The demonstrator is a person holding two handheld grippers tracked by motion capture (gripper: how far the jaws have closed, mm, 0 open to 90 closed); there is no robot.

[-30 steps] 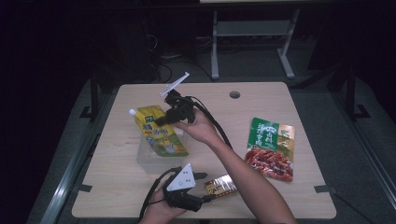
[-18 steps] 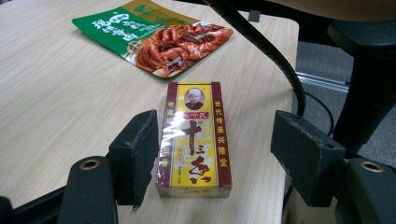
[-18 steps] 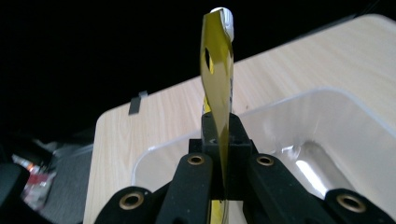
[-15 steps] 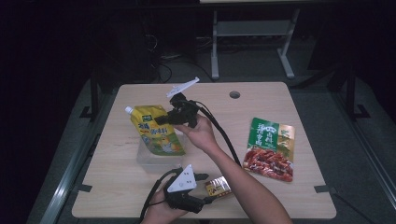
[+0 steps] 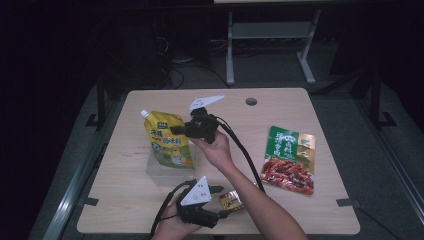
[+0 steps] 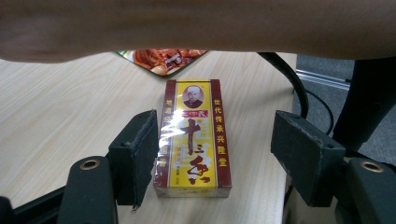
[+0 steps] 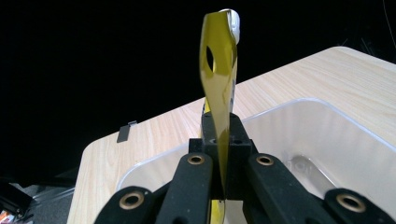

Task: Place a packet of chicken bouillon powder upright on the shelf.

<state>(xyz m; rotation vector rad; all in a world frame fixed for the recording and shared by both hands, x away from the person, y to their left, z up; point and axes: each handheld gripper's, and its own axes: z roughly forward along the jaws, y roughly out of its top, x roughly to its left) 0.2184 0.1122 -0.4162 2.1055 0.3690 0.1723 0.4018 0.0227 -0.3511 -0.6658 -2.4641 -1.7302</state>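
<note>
Right gripper (image 7: 223, 186): jaws clamped on the edge of the yellow spouted plastic pouch (image 5: 167, 145), which hangs upright over the clear plastic tub (image 7: 327, 154) below the fingers. Risk: thin edge, heavy floppy pouch, so it may slip or swing and catch the tub rim instead of dropping in. Left gripper (image 6: 215, 149): jaws wide, holding nothing, w/ the red-and-yellow carton (image 6: 194, 140) lying between the pads, one pad just beside it. A nudge could push it off the nearby table edge.

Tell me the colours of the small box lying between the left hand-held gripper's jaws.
Dark red box with a yellow centre panel, clearest in the left gripper view.
</note>
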